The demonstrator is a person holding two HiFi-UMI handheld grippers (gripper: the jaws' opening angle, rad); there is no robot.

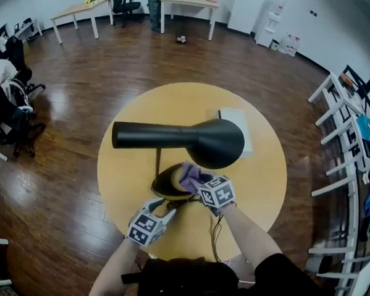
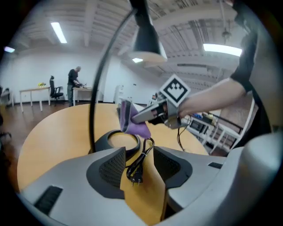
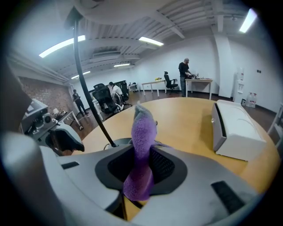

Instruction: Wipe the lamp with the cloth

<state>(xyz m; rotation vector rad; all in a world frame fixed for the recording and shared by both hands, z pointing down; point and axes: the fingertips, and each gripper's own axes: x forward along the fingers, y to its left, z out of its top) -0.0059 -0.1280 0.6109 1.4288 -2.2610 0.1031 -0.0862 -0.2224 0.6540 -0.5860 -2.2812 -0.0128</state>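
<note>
A black lamp stands on the round yellow table (image 1: 260, 171); its shade (image 1: 217, 141) hangs over the ring-shaped base (image 1: 165, 181). My right gripper (image 1: 198, 185) is shut on a purple cloth (image 1: 189, 175), held just above the base. In the right gripper view the cloth (image 3: 142, 145) sticks up between the jaws, beside the lamp stem (image 3: 87, 84). My left gripper (image 1: 166, 208) is open, low at the table's near side. Seen from the left gripper view, the lamp's plug (image 2: 136, 174) lies on the table past its jaws, untouched, in front of the base (image 2: 116, 140) and the cloth (image 2: 132, 122).
A white box (image 1: 236, 126) sits on the table behind the shade, at the right in the right gripper view (image 3: 234, 130). The black cord (image 2: 146, 152) curls by the base. Desks, office chairs and people are far across the room; a white rack (image 1: 345, 136) stands right.
</note>
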